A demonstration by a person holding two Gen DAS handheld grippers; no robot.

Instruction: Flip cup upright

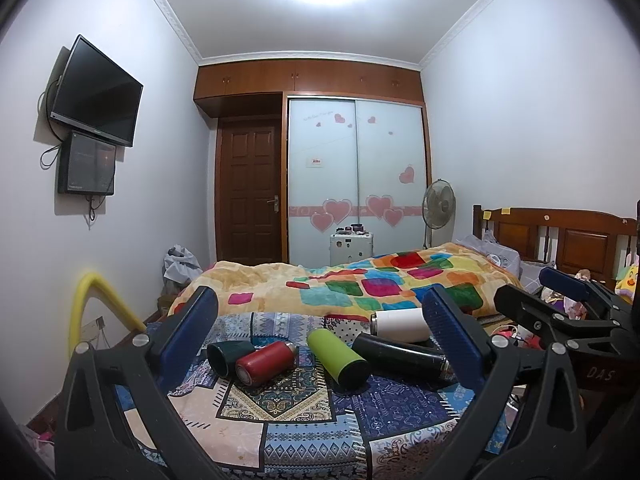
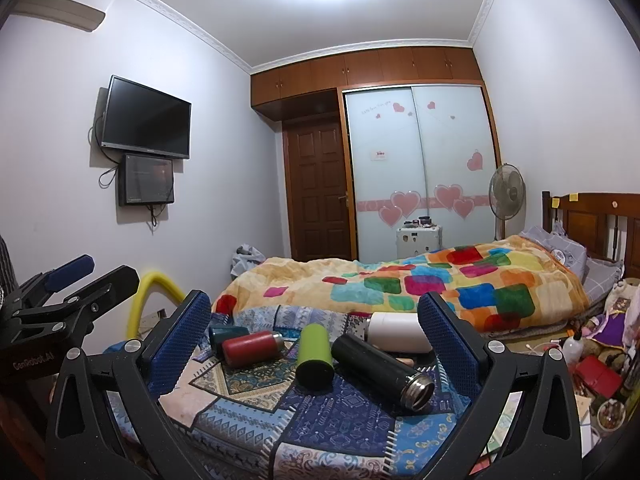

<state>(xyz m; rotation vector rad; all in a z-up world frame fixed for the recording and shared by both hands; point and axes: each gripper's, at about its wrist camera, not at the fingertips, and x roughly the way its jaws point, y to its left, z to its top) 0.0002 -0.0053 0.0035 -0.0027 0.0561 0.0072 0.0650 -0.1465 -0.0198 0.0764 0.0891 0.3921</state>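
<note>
Five cups (image 1: 348, 360) lie tipped over on the patchwork cloth (image 1: 320, 420), and both the left gripper (image 1: 316, 340) and right gripper (image 2: 316, 336) hover wide open, empty, probably just lining up a grab.

Bed (image 1: 280, 432) with a patterned cloth, carrying five cups

A dark green cup (image 1: 226, 356), red cup (image 1: 264, 362), lime cup (image 1: 338, 356), black cup (image 1: 404, 356) and white cup (image 1: 400, 323) are all lying on their sides on the cloth, with a colorful blanket (image 1: 360, 284) lying behind them.
</note>
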